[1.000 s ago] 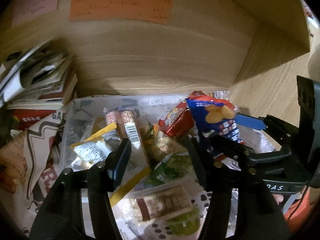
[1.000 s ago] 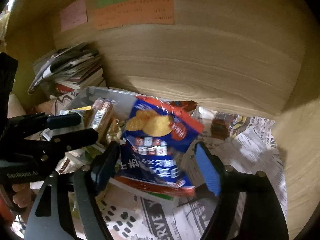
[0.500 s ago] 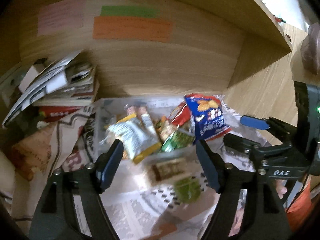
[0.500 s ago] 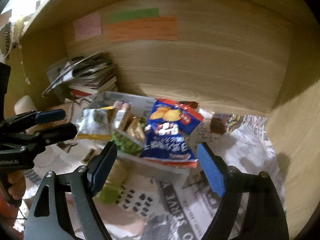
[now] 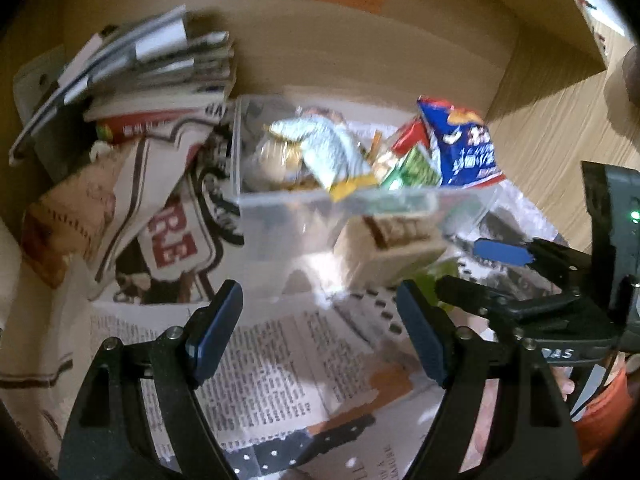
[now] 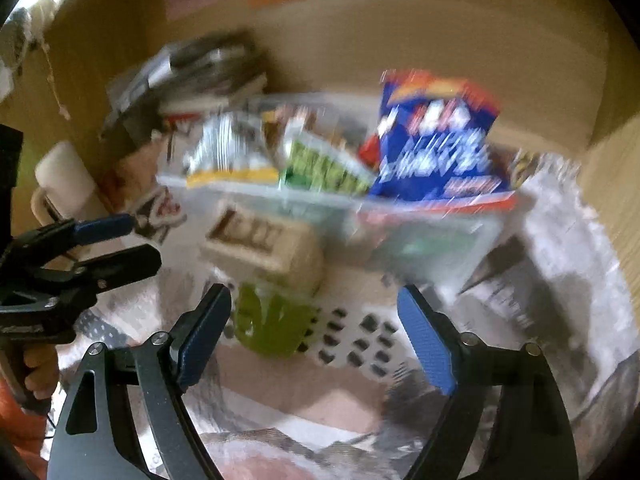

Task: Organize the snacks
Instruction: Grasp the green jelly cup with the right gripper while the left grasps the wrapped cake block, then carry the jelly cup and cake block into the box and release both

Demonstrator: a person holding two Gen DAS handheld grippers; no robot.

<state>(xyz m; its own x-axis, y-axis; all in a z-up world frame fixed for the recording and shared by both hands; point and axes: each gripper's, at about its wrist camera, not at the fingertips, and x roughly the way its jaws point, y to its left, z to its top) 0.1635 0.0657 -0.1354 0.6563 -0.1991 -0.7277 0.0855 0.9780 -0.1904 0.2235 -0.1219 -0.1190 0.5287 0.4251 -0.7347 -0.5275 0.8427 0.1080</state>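
A clear plastic bin [image 5: 280, 216] [image 6: 432, 240] holds several snacks: a blue chip bag [image 5: 464, 148] [image 6: 436, 148], a silver-and-yellow packet [image 5: 328, 152] [image 6: 228, 156] and a green packet [image 5: 416, 168] [image 6: 324, 168]. A beige snack box [image 5: 396, 248] [image 6: 264, 244] and a green pouch [image 6: 272, 324] lie on newspaper in front of the bin. My left gripper [image 5: 316, 336] is open and empty, short of the bin. My right gripper [image 6: 312, 336] is open and empty, just behind the green pouch. The right wrist view is blurred.
A stack of books and magazines [image 5: 144, 64] sits at the back left against the wooden wall [image 5: 360, 40]. Newspaper [image 5: 272, 368] covers the shelf floor. A wooden side wall [image 5: 560, 112] closes the right.
Both grippers have drawn back from the bin, empty and open. The blue chip bag and the silver packet that sat between the fingers now rest in the bin.
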